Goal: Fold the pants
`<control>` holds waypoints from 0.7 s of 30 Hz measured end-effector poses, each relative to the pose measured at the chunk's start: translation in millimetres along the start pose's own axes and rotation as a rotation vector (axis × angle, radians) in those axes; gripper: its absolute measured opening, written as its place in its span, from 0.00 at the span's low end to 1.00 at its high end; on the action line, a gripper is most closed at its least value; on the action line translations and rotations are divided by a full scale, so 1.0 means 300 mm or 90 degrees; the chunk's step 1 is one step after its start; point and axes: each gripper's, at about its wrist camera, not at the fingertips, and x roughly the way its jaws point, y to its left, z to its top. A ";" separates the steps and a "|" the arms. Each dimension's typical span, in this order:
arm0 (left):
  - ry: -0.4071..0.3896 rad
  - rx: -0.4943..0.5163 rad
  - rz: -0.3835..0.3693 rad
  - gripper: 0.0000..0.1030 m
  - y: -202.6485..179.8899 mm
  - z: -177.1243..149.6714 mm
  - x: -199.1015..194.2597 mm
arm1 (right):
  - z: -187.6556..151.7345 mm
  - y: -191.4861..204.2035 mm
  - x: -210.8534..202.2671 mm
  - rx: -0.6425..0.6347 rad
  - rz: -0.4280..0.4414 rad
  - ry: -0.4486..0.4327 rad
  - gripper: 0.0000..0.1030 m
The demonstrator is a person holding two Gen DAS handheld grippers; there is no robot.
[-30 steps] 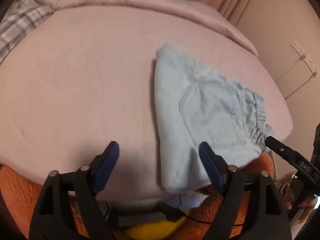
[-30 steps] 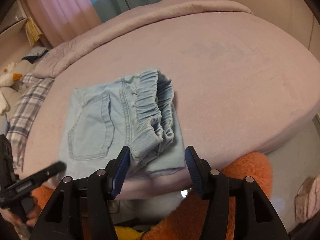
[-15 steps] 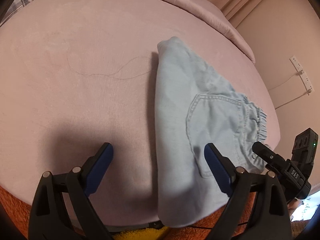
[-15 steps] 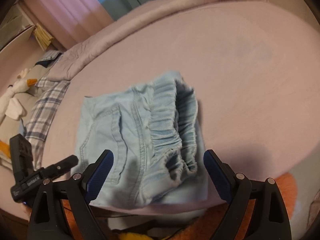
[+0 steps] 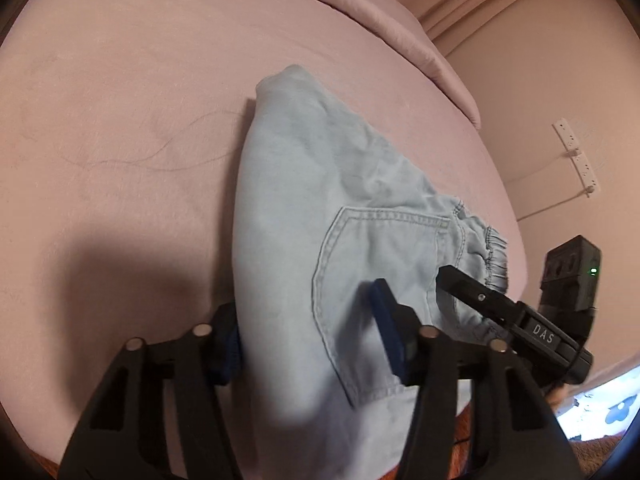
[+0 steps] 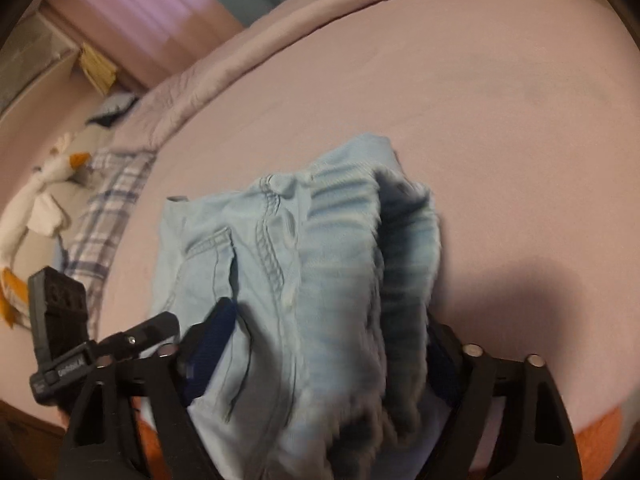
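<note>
Denim fills the middle of the left wrist view: one pair of pale blue pants (image 5: 320, 208), folded into a thick soft bundle, lies on the pink bed sheet (image 5: 120, 120) near the bed's front edge. A stitched patch pocket (image 5: 380, 264) faces up, and a gathered elastic waistband (image 5: 494, 256) puckers at the right end. The left gripper (image 5: 308, 336) straddles the near end of the bundle, its two blue-padded fingers spread wide, one on each side of the cloth, with the bundle between them; whether the pads press the fabric cannot be told. The right gripper's black finger reaches in from the right over the waistband. A white power strip (image 5: 576, 156) hangs on the wall.

From the right wrist view the same pants (image 6: 280, 280) show their ribbed, crinkled waistband (image 6: 360, 260) stacked in layers, blurred near the lens. The right gripper (image 6: 320, 360) has its two fingers apart around this waistband end; grip cannot be confirmed. The left gripper's black tip sits at the lower left. A plaid cloth (image 6: 108, 216) and one white stuffed toy (image 6: 44, 200) lie beyond the bed sheet (image 6: 480, 100).
</note>
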 end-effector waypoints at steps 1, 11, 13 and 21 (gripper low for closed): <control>-0.004 0.002 0.002 0.45 -0.006 -0.006 -0.003 | -0.006 0.005 0.000 -0.004 -0.002 0.001 0.63; -0.042 -0.002 0.006 0.25 -0.026 -0.072 -0.111 | -0.085 0.060 -0.090 -0.041 -0.005 -0.051 0.34; -0.053 0.001 0.003 0.25 -0.029 -0.082 -0.149 | -0.098 0.087 -0.110 -0.060 -0.011 -0.064 0.34; -0.101 0.008 0.006 0.26 -0.042 -0.100 -0.290 | -0.075 0.160 -0.150 -0.073 0.009 -0.090 0.34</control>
